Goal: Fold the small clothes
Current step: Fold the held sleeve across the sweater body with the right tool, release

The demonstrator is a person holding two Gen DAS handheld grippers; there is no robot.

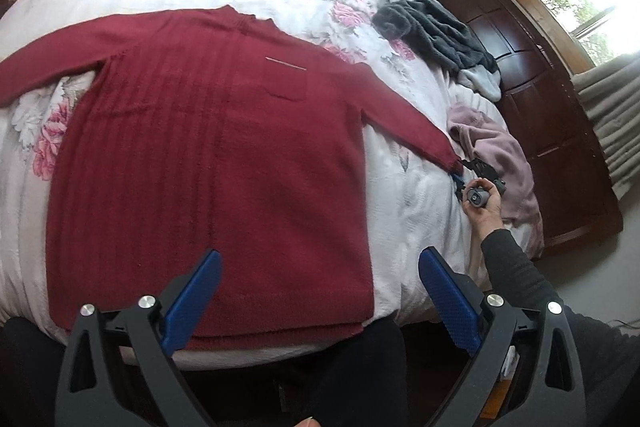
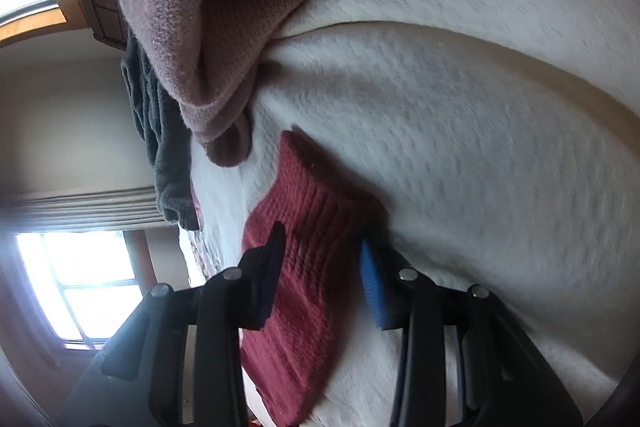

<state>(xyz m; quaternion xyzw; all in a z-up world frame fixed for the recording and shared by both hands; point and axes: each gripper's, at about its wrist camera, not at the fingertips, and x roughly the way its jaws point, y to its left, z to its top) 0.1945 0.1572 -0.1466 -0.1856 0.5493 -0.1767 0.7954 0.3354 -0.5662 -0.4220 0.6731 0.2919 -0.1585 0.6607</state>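
left gripper (image 1: pixel 320 291) jaws spread wide, hovering over near edge of bed, right gripper (image 2: pixel 320 267) low at right edge of bed, jaws part-open astride a cuff, hand (image 1: pixel 486 205) gripping handle, dark-sleeved forearm extended

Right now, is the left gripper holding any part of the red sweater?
No. The left gripper is wide open above the hem of the red sweater, its blue pads spread apart with nothing between them.
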